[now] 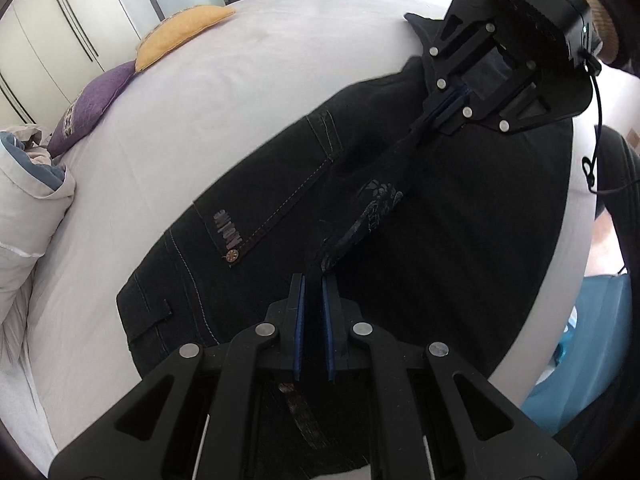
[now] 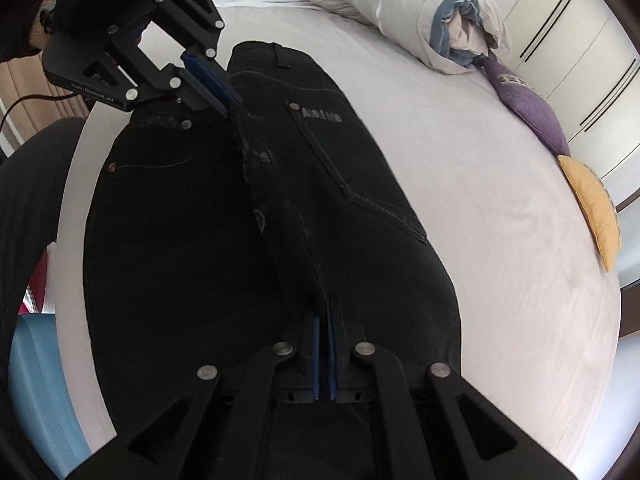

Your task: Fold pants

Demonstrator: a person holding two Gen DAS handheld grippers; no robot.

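While both of my tools pinch one raised ridge of the black pants (image 1: 280, 184), the rest lies flat on the pale bed sheet (image 1: 208, 92). My left gripper (image 1: 313, 280) is clamped on the near end of that fold, my right gripper (image 2: 325, 300) on the other end. Bare sheet runs wide toward the purple cushion (image 2: 532, 108), yellow cushion (image 2: 592, 208) and rolled duvet (image 2: 420, 12); the opposite mattress edge sits close beside the cloth.

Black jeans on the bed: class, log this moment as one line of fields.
item: black jeans | surface: bed | left gripper: shut on fabric ridge | right gripper: shut on same ridge | stage: fold underway
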